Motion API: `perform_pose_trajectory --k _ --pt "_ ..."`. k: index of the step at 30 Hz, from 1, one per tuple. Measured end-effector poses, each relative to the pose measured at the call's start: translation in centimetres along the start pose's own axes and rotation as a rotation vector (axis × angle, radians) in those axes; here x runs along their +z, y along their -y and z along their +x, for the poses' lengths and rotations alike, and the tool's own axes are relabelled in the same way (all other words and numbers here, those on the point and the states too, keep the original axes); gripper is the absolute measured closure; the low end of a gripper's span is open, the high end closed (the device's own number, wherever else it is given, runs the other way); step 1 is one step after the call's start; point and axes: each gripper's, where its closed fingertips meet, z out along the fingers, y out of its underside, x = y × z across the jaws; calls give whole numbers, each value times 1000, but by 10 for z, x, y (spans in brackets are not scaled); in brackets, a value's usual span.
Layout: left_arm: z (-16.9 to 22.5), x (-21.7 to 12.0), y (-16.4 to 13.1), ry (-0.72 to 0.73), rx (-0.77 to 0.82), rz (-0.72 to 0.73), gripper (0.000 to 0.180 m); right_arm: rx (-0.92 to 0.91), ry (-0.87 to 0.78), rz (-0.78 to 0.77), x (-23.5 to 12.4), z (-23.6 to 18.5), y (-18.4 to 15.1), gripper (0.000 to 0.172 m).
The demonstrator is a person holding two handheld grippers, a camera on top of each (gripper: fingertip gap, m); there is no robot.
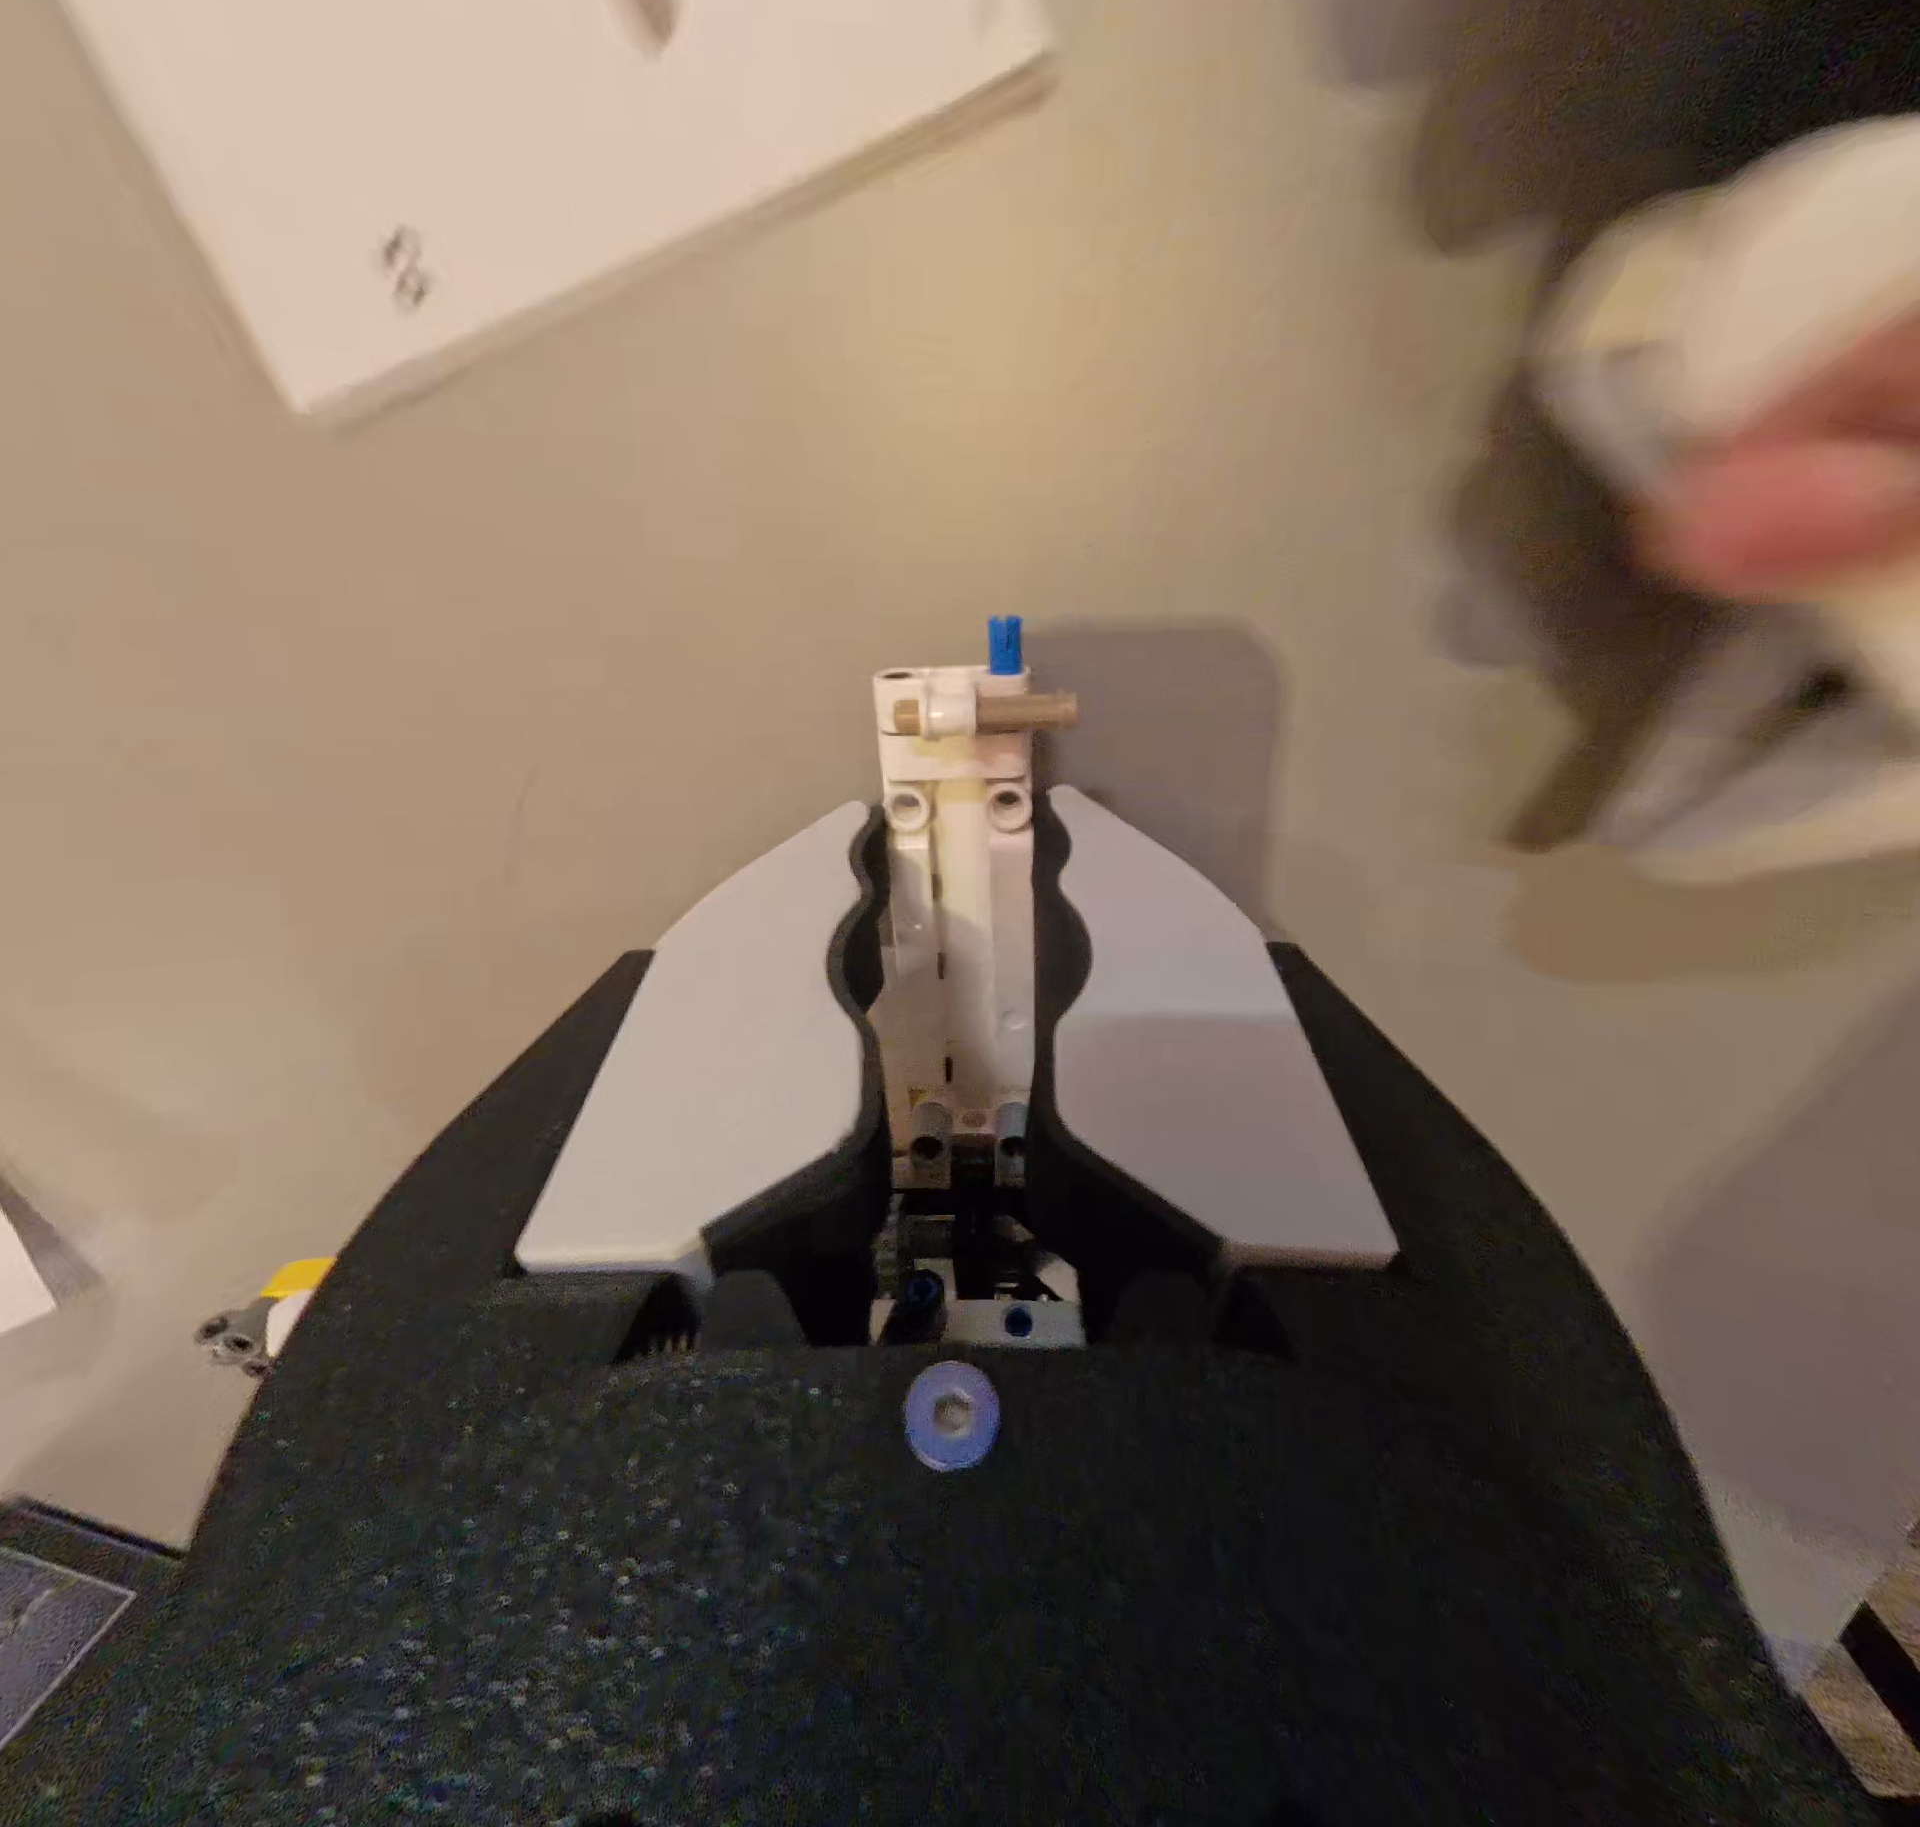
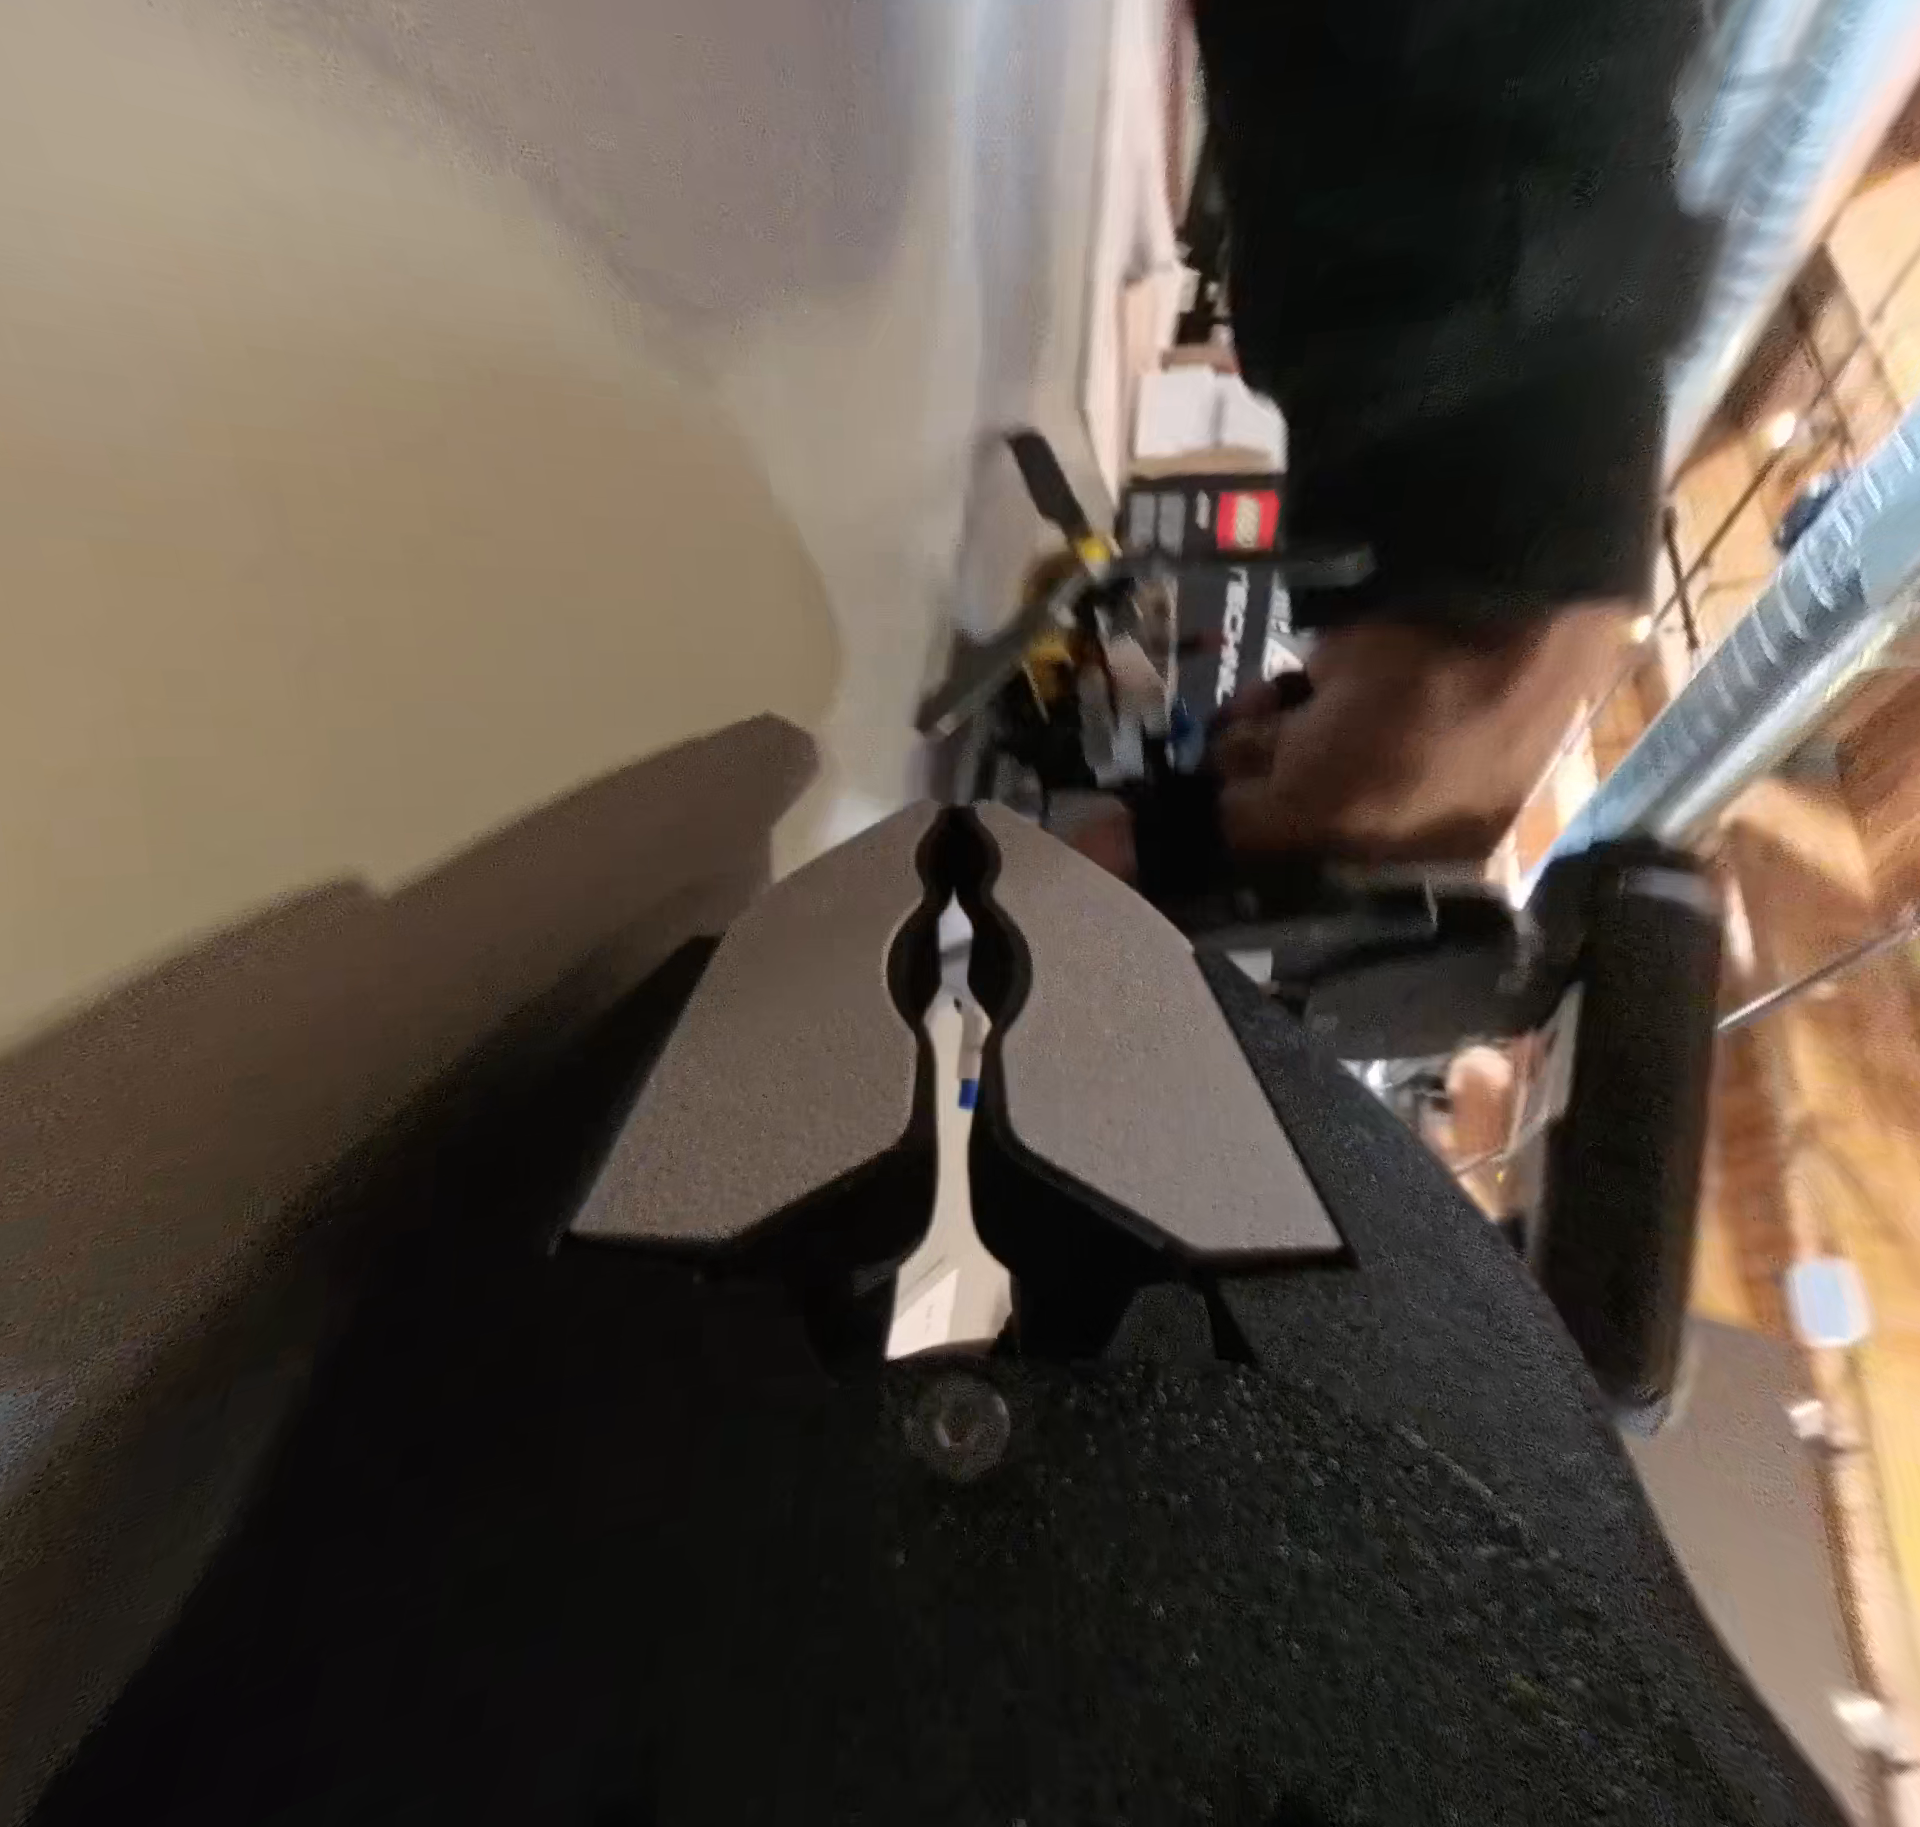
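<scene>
Bricks (image 1: 956,904) are clamped between left gripper (image 1: 958,821) pads, pin end kept clear ahead; right gripper (image 2: 958,821) is closed, nothing gripped.

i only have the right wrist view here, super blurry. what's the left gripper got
Observer: The left gripper is clamped on a white brick assembly, both pads pressed on its sides.
Operator: anything sticking out of it
Observer: A blue pin stands on top, and a tan axle juts sideways.
Operator: whats near it on the table
Observer: A white booklet lies beyond, to the upper left of the left wrist view.
</scene>
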Motion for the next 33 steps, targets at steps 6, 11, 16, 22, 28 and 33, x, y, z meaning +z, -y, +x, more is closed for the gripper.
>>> perform_pose_trajectory --k 6,11,16,22,28,33 --pt "23 -1 2 -116 52 30 152 33 5 -110 4 -3 -28 172" --pt "24 -1 3 -126 62 35 152 38 -46 -166 8 2 -44 167" --pt "27 -1 4 -130 82 37 152 73 -49 -195 9 4 -55 161" --pt "28 -1 3 -138 96 40 152 86 -31 -183 10 4 -55 162" --pt "27 -4 4 -145 89 60 152 79 -21 -194 8 4 -58 160" --pt "29 -5 3 -146 95 59 152 81 -16 -188 7 3 -58 159"
